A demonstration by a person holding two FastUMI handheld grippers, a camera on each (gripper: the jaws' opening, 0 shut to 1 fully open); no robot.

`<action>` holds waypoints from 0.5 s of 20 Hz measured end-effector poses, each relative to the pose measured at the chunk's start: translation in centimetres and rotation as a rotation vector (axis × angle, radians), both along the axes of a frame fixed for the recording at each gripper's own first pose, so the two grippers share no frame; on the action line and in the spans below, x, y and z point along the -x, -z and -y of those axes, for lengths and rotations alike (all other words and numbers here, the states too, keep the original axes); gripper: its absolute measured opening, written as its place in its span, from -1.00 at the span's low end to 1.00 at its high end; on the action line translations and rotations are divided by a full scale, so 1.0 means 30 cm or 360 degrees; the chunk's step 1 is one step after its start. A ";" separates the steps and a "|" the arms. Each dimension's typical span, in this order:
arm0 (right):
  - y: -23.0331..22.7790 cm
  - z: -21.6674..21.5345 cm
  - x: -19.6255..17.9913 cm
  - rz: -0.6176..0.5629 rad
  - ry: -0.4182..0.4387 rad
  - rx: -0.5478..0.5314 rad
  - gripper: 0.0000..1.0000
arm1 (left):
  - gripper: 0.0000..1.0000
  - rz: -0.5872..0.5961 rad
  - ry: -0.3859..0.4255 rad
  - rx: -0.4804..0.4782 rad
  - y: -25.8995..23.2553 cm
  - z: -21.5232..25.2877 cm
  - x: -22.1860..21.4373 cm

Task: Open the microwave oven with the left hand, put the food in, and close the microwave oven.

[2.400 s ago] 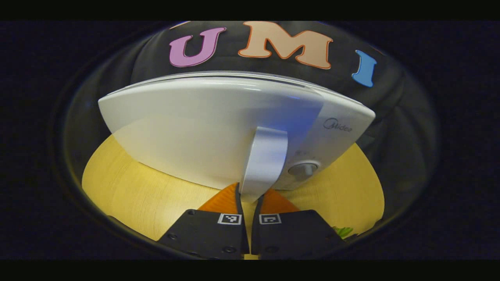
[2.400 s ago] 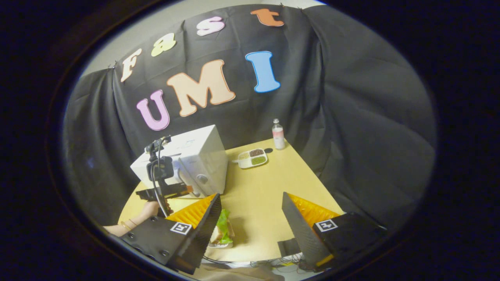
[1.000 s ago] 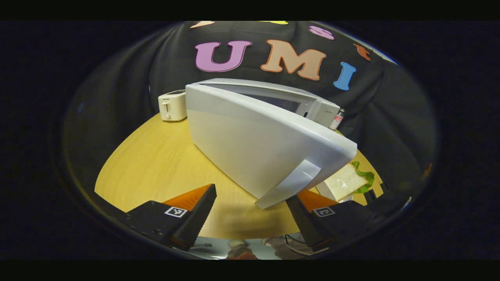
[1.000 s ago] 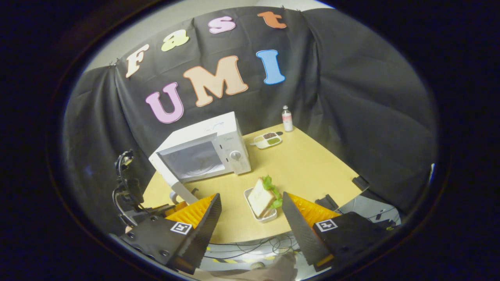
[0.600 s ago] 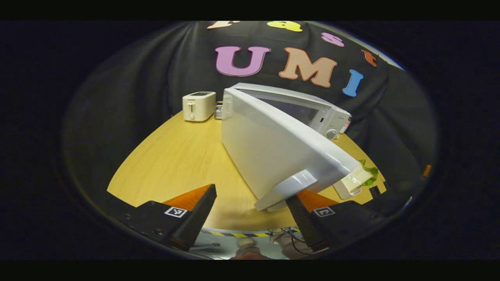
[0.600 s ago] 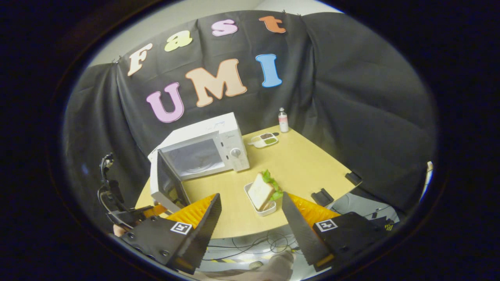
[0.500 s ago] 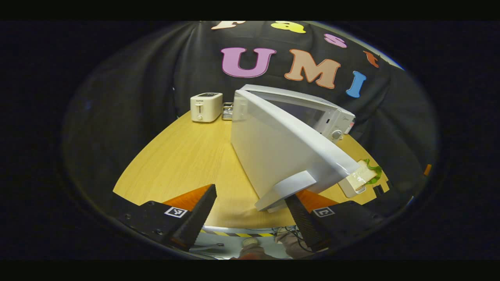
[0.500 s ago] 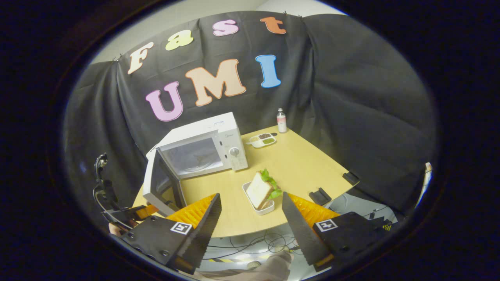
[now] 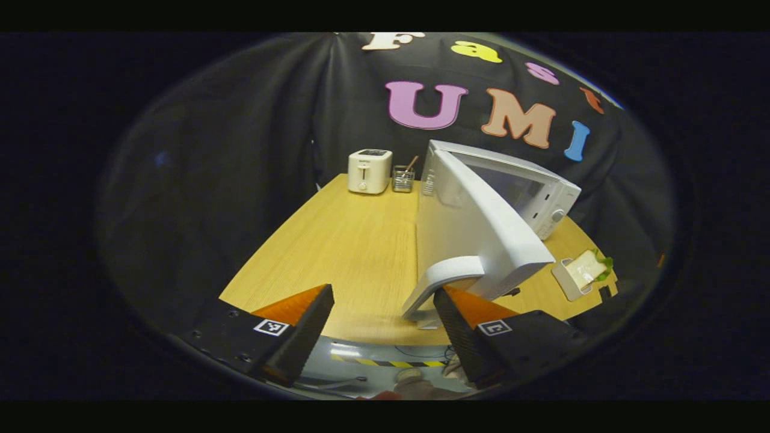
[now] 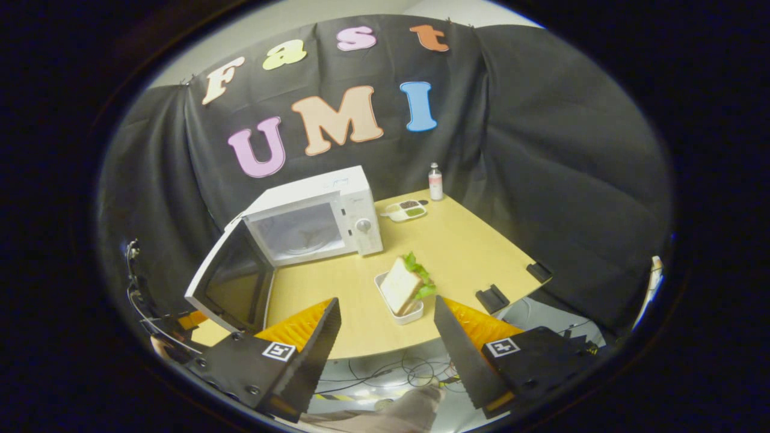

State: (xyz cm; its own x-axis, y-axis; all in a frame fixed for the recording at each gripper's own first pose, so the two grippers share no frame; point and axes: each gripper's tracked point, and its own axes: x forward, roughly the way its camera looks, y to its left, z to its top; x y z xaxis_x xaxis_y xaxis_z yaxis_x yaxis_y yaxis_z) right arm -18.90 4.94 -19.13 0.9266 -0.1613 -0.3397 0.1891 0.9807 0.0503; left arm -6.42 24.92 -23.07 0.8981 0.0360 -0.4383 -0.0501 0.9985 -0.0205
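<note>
The white microwave [image 10: 355,195] stands at the back of the table, its door [image 10: 231,282] swung wide open to the left and its cavity [image 10: 298,231] showing. My left gripper [image 9: 382,300] is open; the door's handle [image 9: 442,279] lies just off the tip of its right finger, with nothing held. The same gripper's orange finger [image 10: 189,319] peeks out beside the door's outer edge. A sandwich [image 10: 404,287] with green lettuce stands in a small white tray [image 10: 409,316]. My right gripper [image 10: 386,310] hangs open over the near table edge, short of that tray. The sandwich [image 9: 585,273] sits right of the door.
A white toaster [image 9: 369,171] and a utensil holder [image 9: 403,178] stand at the table's far left corner. Right of the microwave are a divided dish [image 10: 408,210] and a small bottle [image 10: 435,181]. Two black blocks [image 10: 492,297] sit on the table's right edge. Cables lie on the floor below.
The left gripper, shut on the door handle 2.4 s ago, opened and the door swung from closed to wide open. Both grippers drew back from the table.
</note>
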 end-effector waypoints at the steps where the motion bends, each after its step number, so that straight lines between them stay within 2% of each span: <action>1: 0.001 0.001 -0.006 -0.0010 -0.0005 -0.0016 0.97 | 0.96 0.0004 -0.0039 -0.0015 -0.005 -0.034 0.005; 4: 0.004 0.040 -0.040 -0.0038 -0.0001 -0.0027 0.97 | 1.00 0.0021 -0.0160 -0.0086 -0.029 -0.120 0.033; 5: 0.006 0.054 -0.056 -0.0058 -0.0009 -0.0038 0.83 | 0.99 0.0028 -0.0203 -0.0100 -0.040 -0.142 0.046; 10: 0.048 0.132 -0.177 -0.0224 -0.0082 -0.0136 0.83 | 0.94 0.0083 -0.0468 -0.0130 -0.120 -0.218 0.114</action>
